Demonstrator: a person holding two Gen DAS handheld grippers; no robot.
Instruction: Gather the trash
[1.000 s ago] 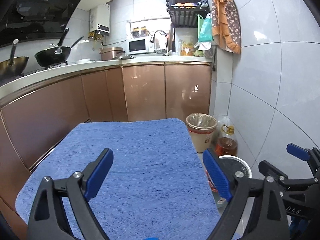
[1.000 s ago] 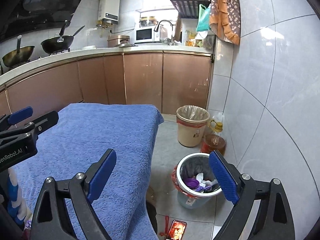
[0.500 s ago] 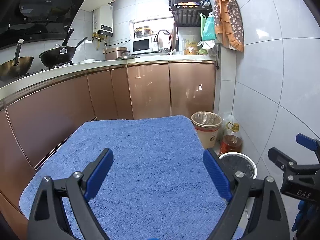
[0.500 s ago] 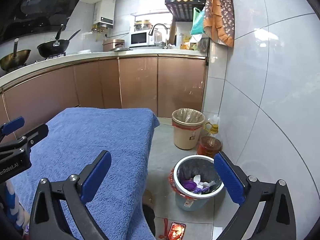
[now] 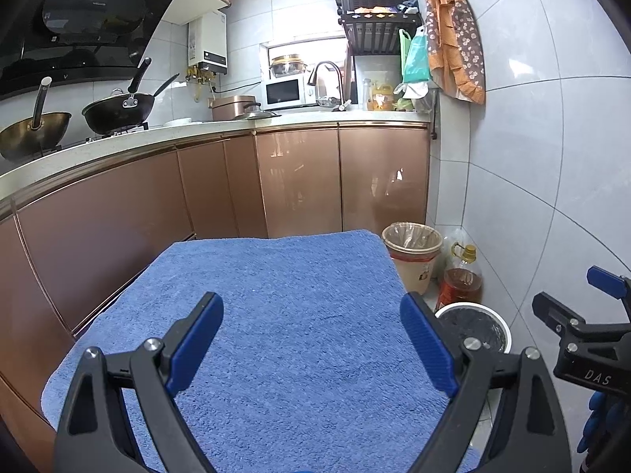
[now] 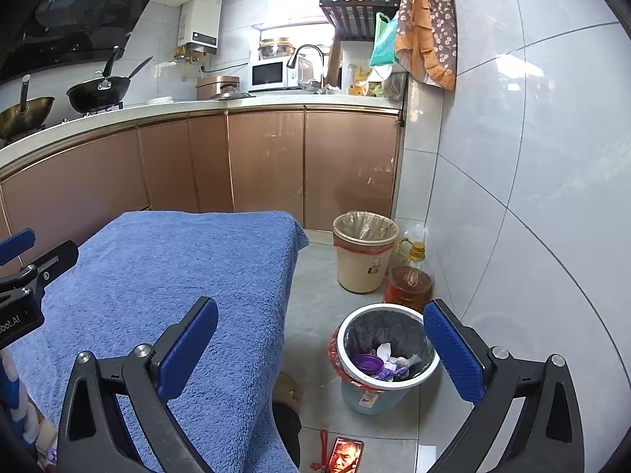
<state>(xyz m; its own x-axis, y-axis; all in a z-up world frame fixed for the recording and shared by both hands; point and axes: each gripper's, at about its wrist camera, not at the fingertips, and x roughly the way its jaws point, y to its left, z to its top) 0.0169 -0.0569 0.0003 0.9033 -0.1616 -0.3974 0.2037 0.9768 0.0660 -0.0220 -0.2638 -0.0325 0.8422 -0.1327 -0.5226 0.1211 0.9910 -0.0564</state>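
A small bin point(image 6: 388, 374) with a white rim and a dark liner stands on the floor right of the table; it holds a purple lid and crumpled white scraps point(image 6: 384, 360). Its rim also shows in the left wrist view point(image 5: 479, 329). My left gripper point(image 5: 311, 341) is open and empty above the blue towel point(image 5: 284, 315). My right gripper point(image 6: 321, 349) is open and empty, with its left finger over the towel's right edge point(image 6: 221, 276) and its right finger over the bin. No trash shows on the towel.
A beige bin point(image 6: 364, 250) with a clear liner and an oil bottle point(image 6: 410, 280) stand by the tiled wall. Copper cabinets point(image 5: 299, 181) run behind and to the left. A card point(image 6: 346, 453) lies on the floor.
Both grippers have risen and pulled back slightly, so the towel and bins sit lower and further in view. Both stay open and empty.
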